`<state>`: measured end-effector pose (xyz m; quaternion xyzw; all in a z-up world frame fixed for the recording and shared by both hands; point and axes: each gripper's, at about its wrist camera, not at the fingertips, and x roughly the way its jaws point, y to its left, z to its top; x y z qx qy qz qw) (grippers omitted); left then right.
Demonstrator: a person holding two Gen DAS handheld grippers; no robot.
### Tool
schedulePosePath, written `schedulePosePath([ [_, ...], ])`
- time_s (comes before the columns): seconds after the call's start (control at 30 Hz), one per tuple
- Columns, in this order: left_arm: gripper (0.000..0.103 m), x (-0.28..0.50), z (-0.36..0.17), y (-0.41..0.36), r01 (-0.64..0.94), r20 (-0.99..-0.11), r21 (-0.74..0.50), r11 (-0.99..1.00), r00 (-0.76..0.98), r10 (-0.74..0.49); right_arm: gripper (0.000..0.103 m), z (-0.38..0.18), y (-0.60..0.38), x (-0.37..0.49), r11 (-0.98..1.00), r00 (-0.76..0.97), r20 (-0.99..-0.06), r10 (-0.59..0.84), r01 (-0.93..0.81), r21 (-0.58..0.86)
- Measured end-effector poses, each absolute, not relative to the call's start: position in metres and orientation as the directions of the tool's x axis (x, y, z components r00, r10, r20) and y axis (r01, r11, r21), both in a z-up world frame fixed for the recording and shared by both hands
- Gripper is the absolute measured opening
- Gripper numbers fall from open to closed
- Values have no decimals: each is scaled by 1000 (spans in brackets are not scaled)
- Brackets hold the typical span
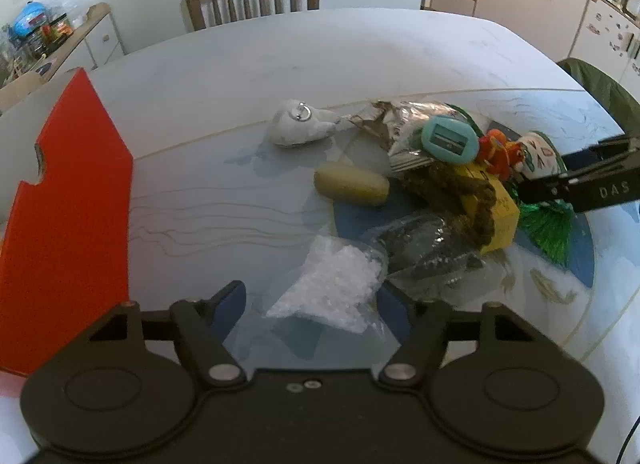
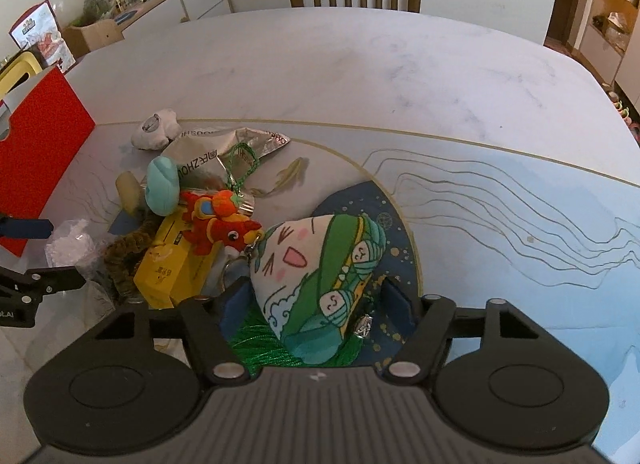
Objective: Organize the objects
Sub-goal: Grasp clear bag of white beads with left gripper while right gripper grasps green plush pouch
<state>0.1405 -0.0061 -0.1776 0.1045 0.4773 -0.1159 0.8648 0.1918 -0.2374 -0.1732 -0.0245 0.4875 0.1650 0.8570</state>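
Right wrist view: we had the right claw [image 2: 316,304] half-closed around the printed pouch [image 2: 320,272], pads perhaps short of pressing, just beside the yellow box [image 2: 172,272]. Its green tassel [image 2: 260,348] could snag the red plush [image 2: 224,224].

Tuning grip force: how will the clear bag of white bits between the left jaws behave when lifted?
The bag looks like thin crinkled film, so probably floppy and sagging. Its loose white contents likely shift, and it seems light. Glossy plastic may slip in the left gripper.
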Motion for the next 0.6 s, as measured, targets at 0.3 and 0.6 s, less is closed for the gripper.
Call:
schedulePosePath([
  [0.3, 52, 140, -176, -6, 311, -850, 42, 950, 511, -130, 57, -172, -235, 188, 949, 491, -837, 242, -299, 98],
  [0.6, 36, 140, -174, -2, 306, -848, 8, 952, 506, -156, 54, -161, -244, 171, 960, 524, -821, 227, -264, 97],
])
